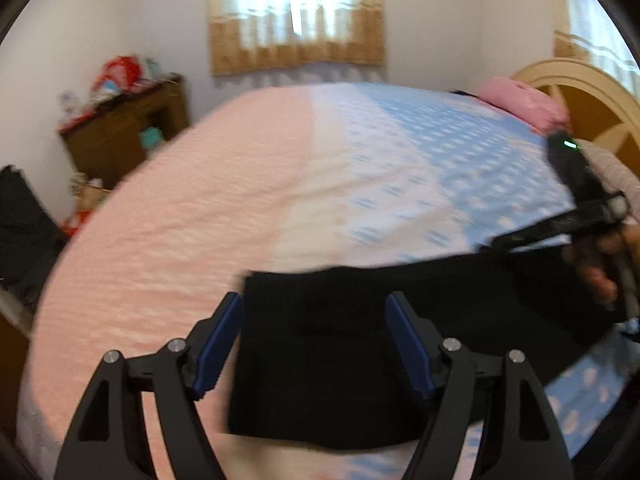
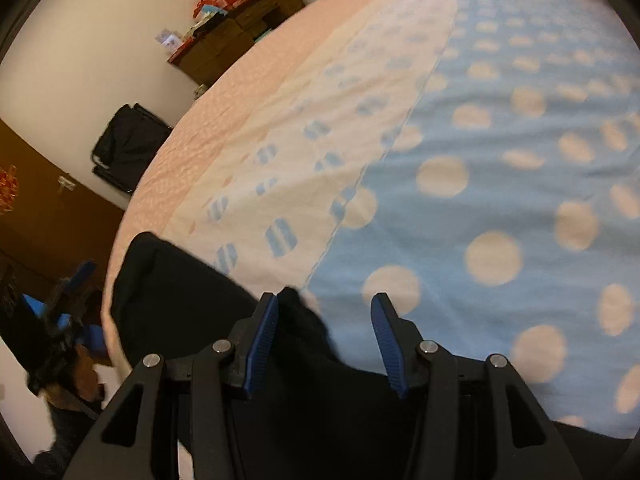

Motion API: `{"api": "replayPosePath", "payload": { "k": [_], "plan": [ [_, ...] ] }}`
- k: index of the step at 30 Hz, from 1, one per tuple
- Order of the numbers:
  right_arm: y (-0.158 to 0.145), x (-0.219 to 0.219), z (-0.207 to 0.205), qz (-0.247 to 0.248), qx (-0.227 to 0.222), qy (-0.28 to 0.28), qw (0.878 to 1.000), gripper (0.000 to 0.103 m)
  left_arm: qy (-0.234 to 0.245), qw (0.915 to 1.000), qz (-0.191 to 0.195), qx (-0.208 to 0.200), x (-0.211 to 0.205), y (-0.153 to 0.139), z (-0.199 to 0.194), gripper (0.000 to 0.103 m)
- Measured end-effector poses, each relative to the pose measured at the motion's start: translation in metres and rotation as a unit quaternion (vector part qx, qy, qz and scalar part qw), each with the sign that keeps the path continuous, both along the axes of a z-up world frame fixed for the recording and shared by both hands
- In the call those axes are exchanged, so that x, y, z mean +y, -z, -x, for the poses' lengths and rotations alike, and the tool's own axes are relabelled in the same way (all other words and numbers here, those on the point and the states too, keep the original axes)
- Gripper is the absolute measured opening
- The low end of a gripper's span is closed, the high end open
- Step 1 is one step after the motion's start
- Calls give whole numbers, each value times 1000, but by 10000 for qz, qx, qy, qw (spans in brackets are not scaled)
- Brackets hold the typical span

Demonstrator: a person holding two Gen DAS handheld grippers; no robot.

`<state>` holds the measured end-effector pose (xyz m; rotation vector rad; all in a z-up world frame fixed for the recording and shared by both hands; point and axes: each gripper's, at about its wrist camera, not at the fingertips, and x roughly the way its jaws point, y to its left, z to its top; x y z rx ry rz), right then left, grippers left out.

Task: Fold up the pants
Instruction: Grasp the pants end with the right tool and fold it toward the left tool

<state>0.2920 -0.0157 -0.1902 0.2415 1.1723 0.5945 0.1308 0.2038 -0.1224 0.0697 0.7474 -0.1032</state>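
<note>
One pair of black pants (image 1: 352, 344) lies folded on your bed (image 1: 168, 216), two grippers over it.

Your left gripper (image 1: 314, 344) is spread wide above the pants, blue pads (image 1: 222, 344) clear of the cloth. Your right gripper (image 2: 324, 344) stands about half open over the pants' edge, pinching nothing; a pink pillow (image 1: 524, 104) lies near the headboard.

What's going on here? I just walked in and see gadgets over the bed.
A person is folding black pants on the bed with a handheld gripper in each hand. The left gripper hangs open above the folded cloth, gripping nothing. The right gripper is open too, over the pants' other end by the dotted blue sheet.
</note>
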Motion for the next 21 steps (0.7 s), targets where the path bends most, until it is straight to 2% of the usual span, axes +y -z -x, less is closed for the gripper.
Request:
{"api": "replayPosePath", "payload": {
  "k": [1, 3, 4, 5, 6, 8, 12, 15, 18, 19, 21],
  "plan": [
    [2, 2, 1, 30, -18, -55, 10000, 49, 128, 9999, -24, 95, -9, 8, -1, 76],
    [1, 6, 3, 251, -181, -53, 9995, 30, 330, 9988, -179, 299, -25, 24, -5, 76],
    [1, 8, 3, 319, -185, -69, 9993, 10, 424, 9978, -249, 451, -33, 36, -8, 76],
    [0, 8, 3, 196, -160, -96, 9996, 1, 540, 9955, -283, 726, -39, 50, -12, 78],
    [-3, 8, 3, 188, -215, -66, 9996, 1, 542, 9952, -456, 679, -44, 57, -12, 82],
    [-10, 4, 1, 173, -329, 27, 9993, 1, 543, 9949, -591, 618, -48, 53, -9, 82],
    [-25, -8, -5, 12, -458, 276, 9986, 0, 566, 9955, -278, 708, -36, 50, -12, 83],
    [-23, -9, -5, 49, -442, 250, 9987, 0, 587, 9952, -395, 673, -42, 52, -9, 86],
    [-12, 2, -3, 217, -341, -35, 9992, 2, 592, 9952, -385, 672, -44, 53, -8, 87],
    [-7, 3, -5, 219, -303, -1, 9993, 3, 595, 9952, -372, 676, -43, 54, -7, 87],
    [-1, -1, -11, 60, -138, 115, 9998, 15, 604, 9952, -377, 670, -46, 56, -9, 88]
  ]
}}
